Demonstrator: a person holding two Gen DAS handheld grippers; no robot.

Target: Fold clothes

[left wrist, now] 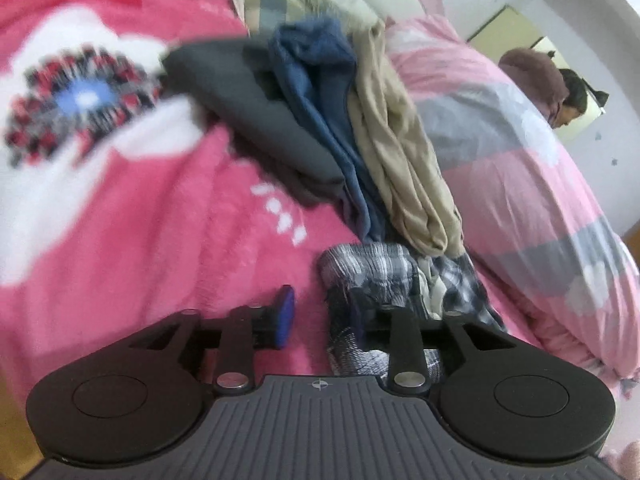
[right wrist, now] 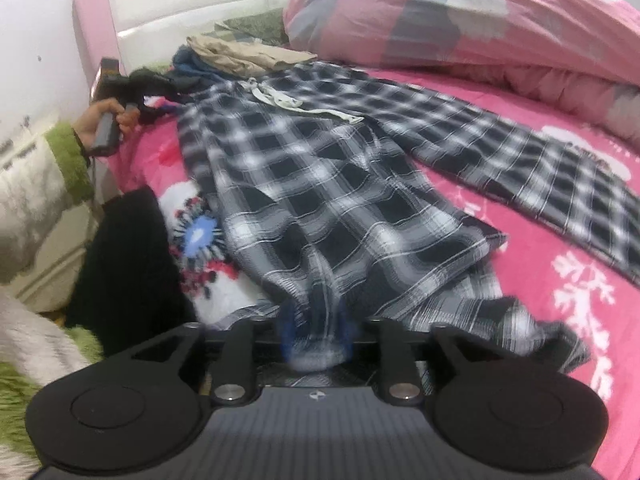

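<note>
Black-and-white plaid trousers (right wrist: 320,184) with a white drawstring lie spread over the pink blanket (right wrist: 560,248). My right gripper (right wrist: 316,332) is shut on the bunched hem of the near leg. At the waist end, my left gripper (left wrist: 324,320) stands open. Its left blue pad (left wrist: 286,316) is bare over the blanket, and a fold of the plaid trousers (left wrist: 368,268) covers its right finger. In the right wrist view a hand (right wrist: 102,114) in a green-cuffed sleeve holds that left gripper (right wrist: 156,80) by the waistband.
A stack of dark grey, blue and beige clothes (left wrist: 320,120) lies just beyond the waistband. A rolled pink and grey duvet (left wrist: 520,168) runs along the far side. The white headboard (right wrist: 192,4) stands behind. A person shows in a wall mirror (left wrist: 560,92).
</note>
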